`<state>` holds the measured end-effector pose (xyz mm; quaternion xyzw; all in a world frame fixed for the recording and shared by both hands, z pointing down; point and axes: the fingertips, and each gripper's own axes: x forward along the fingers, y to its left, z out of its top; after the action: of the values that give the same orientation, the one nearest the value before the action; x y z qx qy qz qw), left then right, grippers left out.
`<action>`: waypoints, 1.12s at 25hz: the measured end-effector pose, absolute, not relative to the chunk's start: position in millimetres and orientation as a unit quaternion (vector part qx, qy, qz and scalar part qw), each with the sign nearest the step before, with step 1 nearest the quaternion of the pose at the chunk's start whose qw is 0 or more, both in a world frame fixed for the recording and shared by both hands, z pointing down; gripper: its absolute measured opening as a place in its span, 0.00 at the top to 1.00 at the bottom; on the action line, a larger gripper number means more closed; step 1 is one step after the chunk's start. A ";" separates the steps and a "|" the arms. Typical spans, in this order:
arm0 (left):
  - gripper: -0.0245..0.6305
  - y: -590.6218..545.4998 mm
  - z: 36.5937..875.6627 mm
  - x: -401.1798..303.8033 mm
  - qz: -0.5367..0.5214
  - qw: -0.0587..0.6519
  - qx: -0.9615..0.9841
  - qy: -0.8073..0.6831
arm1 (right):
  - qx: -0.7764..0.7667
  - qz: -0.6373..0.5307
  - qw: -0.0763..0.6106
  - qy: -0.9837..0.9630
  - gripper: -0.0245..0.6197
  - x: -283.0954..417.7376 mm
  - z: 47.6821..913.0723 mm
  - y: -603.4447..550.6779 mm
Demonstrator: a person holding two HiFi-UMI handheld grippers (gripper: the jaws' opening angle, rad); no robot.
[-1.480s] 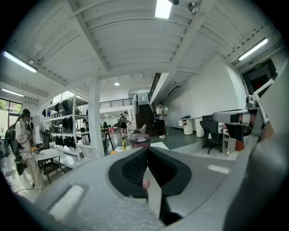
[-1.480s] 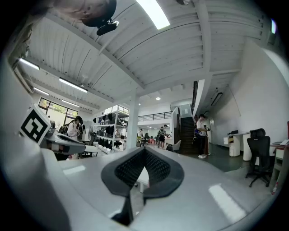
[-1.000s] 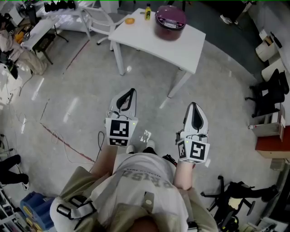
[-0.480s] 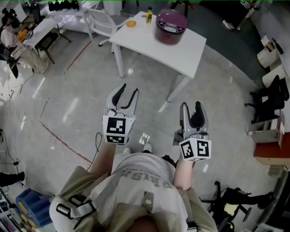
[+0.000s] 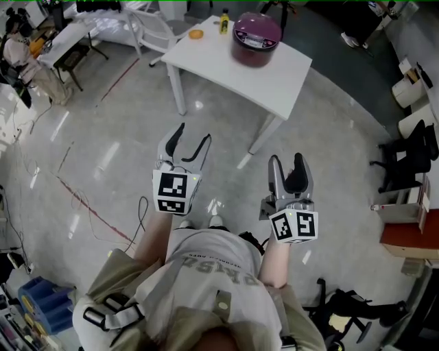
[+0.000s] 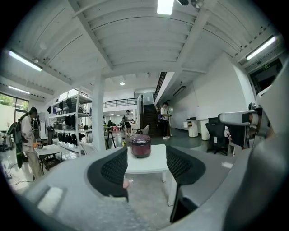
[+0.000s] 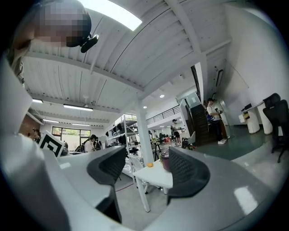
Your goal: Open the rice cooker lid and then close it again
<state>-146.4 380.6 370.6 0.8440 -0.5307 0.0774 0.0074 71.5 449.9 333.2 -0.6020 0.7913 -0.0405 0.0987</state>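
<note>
A dark purple rice cooker (image 5: 256, 38) with its lid down stands on a white table (image 5: 274, 77) some way off, at the top of the head view. My left gripper (image 5: 193, 134) and right gripper (image 5: 286, 159) hang over bare floor, well short of the table, and both point toward it. Both have just been opening and hold nothing. In the left gripper view the rice cooker (image 6: 140, 145) shows between the spread pads of the left gripper (image 6: 145, 158). In the right gripper view the right gripper (image 7: 146, 167) frames the table (image 7: 153, 175), and one pad half hides the rice cooker (image 7: 164, 161).
An orange object (image 5: 197, 33) and a yellow bottle (image 5: 223, 20) sit at the table's far end. A white chair (image 5: 147, 31) stands left of the table. Black office chairs (image 5: 405, 147) stand at the right, cables (image 5: 89, 206) lie on the floor, and a person (image 5: 17, 41) is at the far left.
Both grippers went from shut to open with nothing between the jaws. Both moved a little forward toward the table, and the right one rolled.
</note>
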 end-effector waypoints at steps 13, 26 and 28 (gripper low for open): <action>0.54 375.3 383.2 -107.7 0.116 0.003 0.829 -0.547 | -0.575 -0.061 0.098 0.810 0.54 117.1 351.6 424.9; 0.54 340.9 402.5 -100.1 0.151 0.008 0.837 -0.526 | -0.582 -0.083 0.093 0.804 0.53 122.2 370.1 391.0; 0.54 329.1 403.6 -98.3 0.151 0.008 0.841 -0.520 | -0.586 -0.082 0.090 0.801 0.53 120.9 368.9 381.9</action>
<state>-98.3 329.1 403.6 0.8409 -0.5196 0.1512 0.0079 120.9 381.9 368.9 -0.5856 0.8014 -0.0816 0.0904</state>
